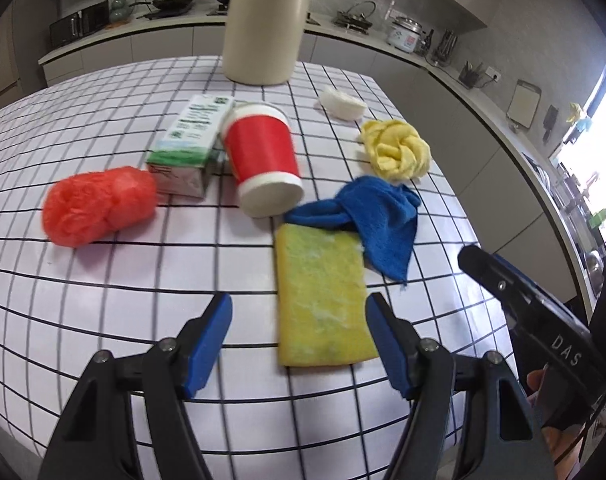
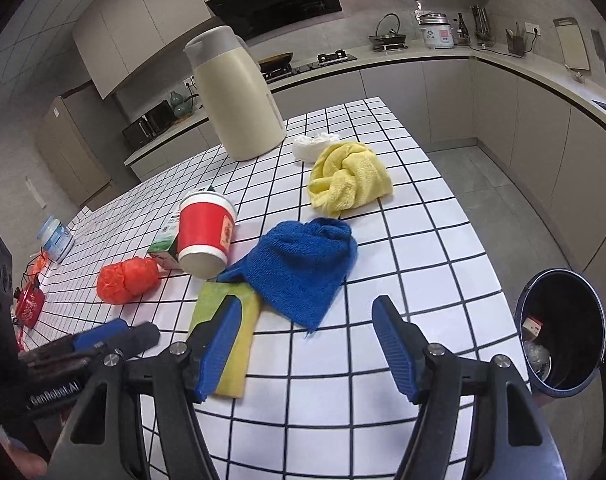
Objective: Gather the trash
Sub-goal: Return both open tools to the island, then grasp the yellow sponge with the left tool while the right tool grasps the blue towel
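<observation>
On the checked table a red paper cup (image 1: 263, 160) (image 2: 205, 236) lies on its side against a green-and-white carton (image 1: 191, 140) (image 2: 165, 246). A crumpled orange bag (image 1: 97, 210) (image 2: 127, 280) lies to their left. A white paper wad (image 1: 341, 104) (image 2: 311, 146) lies far back. My left gripper (image 1: 299, 312) is open and empty, over the near end of a yellow sponge (image 1: 323, 296) (image 2: 223, 332). My right gripper (image 2: 305, 316) is open and empty above the table's near edge. A black bin (image 2: 563, 332) with some trash stands on the floor at right.
A blue cloth (image 1: 375, 216) (image 2: 303, 268) overlaps the sponge's far end. A yellow cloth (image 1: 395, 152) (image 2: 349, 178) lies behind it. A tall beige jug (image 1: 263, 20) (image 2: 237, 96) stands at the back. A jar (image 2: 55, 238) and red items sit far left. Each gripper's body shows in the other's view.
</observation>
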Tool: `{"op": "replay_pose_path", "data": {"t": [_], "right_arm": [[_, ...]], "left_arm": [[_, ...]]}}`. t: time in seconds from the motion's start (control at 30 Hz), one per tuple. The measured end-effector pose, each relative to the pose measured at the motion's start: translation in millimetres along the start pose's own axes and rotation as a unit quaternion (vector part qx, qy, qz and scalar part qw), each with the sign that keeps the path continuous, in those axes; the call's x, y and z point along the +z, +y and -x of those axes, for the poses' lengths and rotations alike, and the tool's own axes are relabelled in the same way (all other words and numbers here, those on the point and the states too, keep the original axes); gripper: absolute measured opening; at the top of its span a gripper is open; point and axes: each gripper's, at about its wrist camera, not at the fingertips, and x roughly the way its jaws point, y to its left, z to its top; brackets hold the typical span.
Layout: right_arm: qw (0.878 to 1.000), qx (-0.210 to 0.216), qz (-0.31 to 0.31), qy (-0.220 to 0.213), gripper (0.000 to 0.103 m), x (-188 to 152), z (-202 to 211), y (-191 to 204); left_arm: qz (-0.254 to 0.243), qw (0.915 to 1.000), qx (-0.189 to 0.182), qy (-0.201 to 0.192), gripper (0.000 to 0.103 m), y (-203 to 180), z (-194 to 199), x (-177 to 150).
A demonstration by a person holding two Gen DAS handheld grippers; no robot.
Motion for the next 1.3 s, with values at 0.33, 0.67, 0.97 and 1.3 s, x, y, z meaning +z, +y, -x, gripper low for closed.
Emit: {"op": "replay_pose_path", "data": {"t": [0.33,0.67,0.97,1.3], "right_arm": [[1.000,0.004,0.007,0.005,0.070,15.4,-6.5,-32.4],[0.999,0.027,0.021,0.020,0.070,17.5,-29.0,-25.7],[0.998,0.046,0.029,0.037,0.070,17.6,-55.7,-1.2],[0.998,0.039,0.035,0.045,0.080,27.6,-85.2,17.8]], "left_arm": [[0.002,0.9992,0.034,0.022,0.071,-20.6,-40.4,-0.5],[0.022,0.9977,0.063,0.012,0.071,4.8,-40.7,-4.4],[0.055,0.9959,0.071,-0.009,0.071,42.7,-22.7,-3.2],[0.053,0.9969,0.058,-0.014,0.071,50.3,-29.2,2.8]]}}
